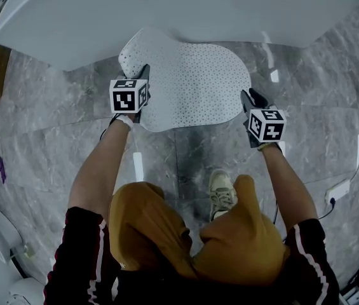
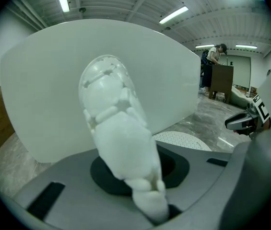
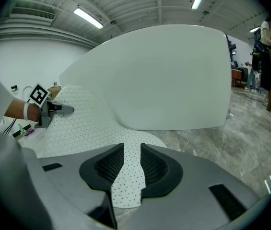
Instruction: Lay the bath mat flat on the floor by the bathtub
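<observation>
While my left hand-held gripper (image 1: 143, 75) clamps a bunched, raised corner of the bath mat (image 1: 192, 88), my right hand-held gripper (image 1: 250, 99) stands released, the mat's opposite edge between its jaws. The mat's right side lies on the floor (image 1: 198, 154) just beside the bathtub (image 1: 166, 11).

In the head view the bathtub (image 1: 166, 18) runs off the top edge, so I never see its far rim. The left gripper (image 1: 142, 84) covers the near-left corner of the bath mat (image 1: 198, 81). In the left gripper view the bunched mat hides the jaw pads. The person (image 2: 213, 63) by the far cabinet (image 2: 221, 80) is too small to read. The wearer's legs (image 1: 147, 227) hide the floor (image 1: 52, 107) beneath them.
</observation>
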